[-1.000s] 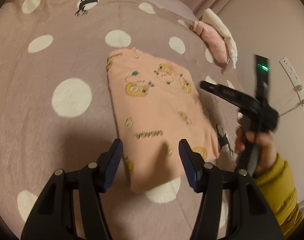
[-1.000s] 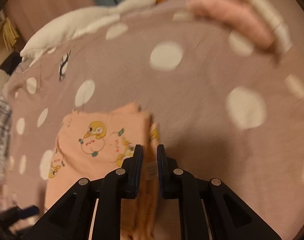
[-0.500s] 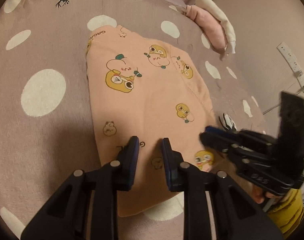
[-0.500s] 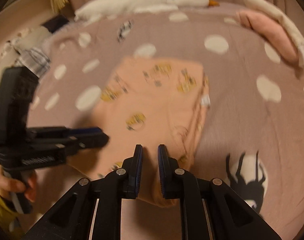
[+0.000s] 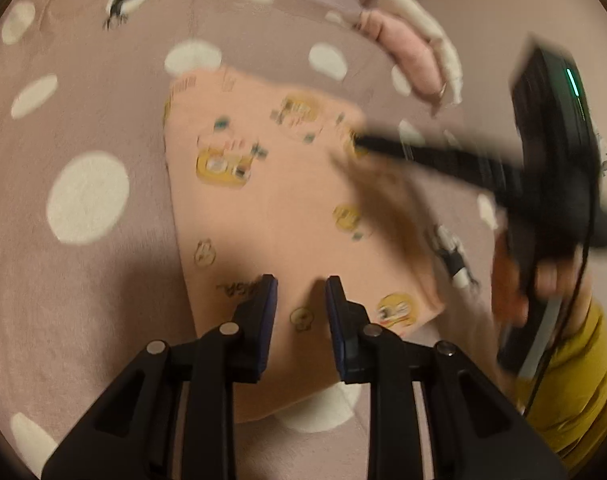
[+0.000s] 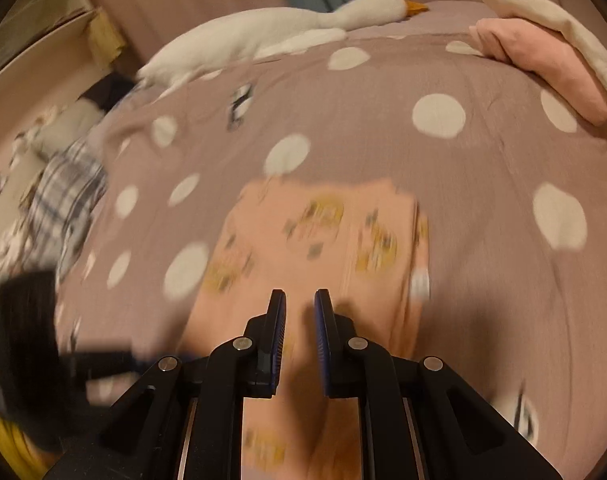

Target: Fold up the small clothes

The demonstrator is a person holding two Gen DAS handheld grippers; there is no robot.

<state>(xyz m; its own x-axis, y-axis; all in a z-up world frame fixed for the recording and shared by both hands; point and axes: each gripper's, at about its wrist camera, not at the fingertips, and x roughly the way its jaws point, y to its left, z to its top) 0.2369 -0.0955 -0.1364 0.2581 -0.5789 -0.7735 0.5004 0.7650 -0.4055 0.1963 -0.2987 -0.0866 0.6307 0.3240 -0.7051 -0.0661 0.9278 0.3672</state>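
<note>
On the dotted bedspread point(image 5: 83, 280): one folded peach garment point(image 5: 287, 216), two claws.

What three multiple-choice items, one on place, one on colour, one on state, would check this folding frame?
1. Where does the plush goose lie?
A. At the far edge of the bedspread
B. On the folded garment
C. Between the left gripper's fingers

2. What colour is the folded garment?
A. Blue
B. Peach with yellow cartoon prints
C. Plain white

3. How do the left gripper's jaws stand?
A. Clamped on the goose
C. Shut tight on a sock
B. Apart, with nothing between them, above the garment's near end

Key: 1 A, the goose stretches along the far side of the spotted bedspread; 2 B, peach fabric with yellow figures; 3 B, a gap shows between the fingers.
</note>
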